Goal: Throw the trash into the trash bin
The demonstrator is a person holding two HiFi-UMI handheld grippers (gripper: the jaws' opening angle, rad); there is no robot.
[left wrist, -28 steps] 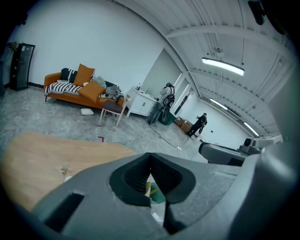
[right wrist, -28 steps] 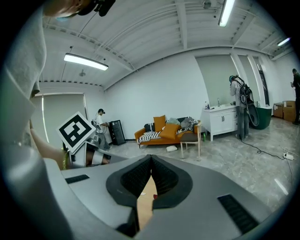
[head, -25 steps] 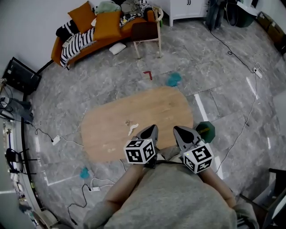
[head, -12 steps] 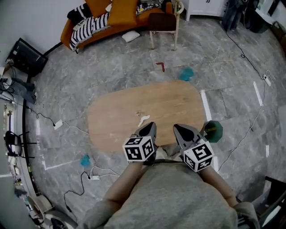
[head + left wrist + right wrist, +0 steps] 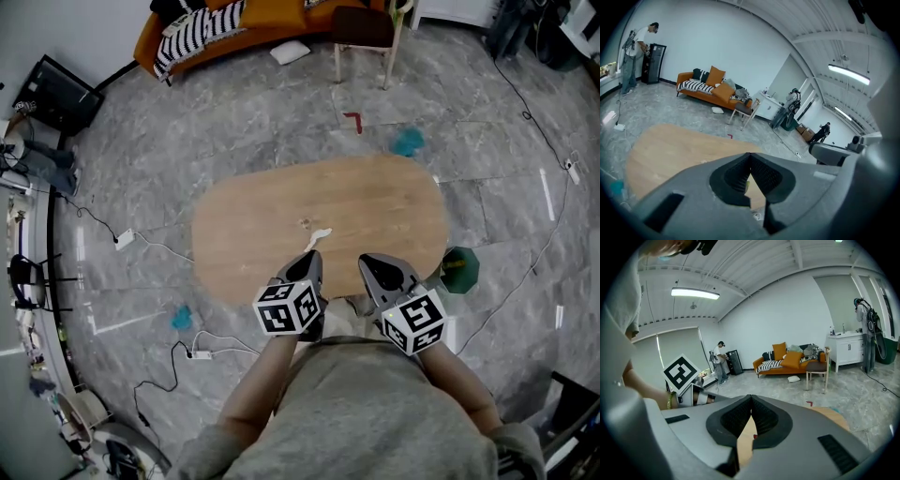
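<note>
Head view: left gripper (image 5: 309,267) and right gripper (image 5: 373,270) sit side by side over the near edge of the oval wooden worktop (image 5: 375,211), both pointing away from the person. Neither carries anything. The trash, a small white scrap (image 5: 319,234), lies on the worktop just ahead of the left gripper, not touching it. A tiny crumb (image 5: 305,223) is just beyond the scrap. The green trash bin (image 5: 459,270) stands on the floor at the worktop's right end, close to the right gripper. A teal object (image 5: 407,142) and a red L-mark (image 5: 353,120) lie on the floor past the far edge.

Left gripper view: jaws fully together, pads meeting at the tips, nothing between them. The worktop (image 5: 670,150) is below, with an orange sofa (image 5: 708,86) and a chair (image 5: 743,112) beyond it. A person (image 5: 635,51) stands far left. Can't make out the scrap from here.

Right gripper view: jaws also closed tip to tip and empty. The left gripper's marker cube (image 5: 680,371) is at left. Sofa (image 5: 787,361), chair (image 5: 816,369) and a white cabinet (image 5: 846,350) are in the background.
</note>
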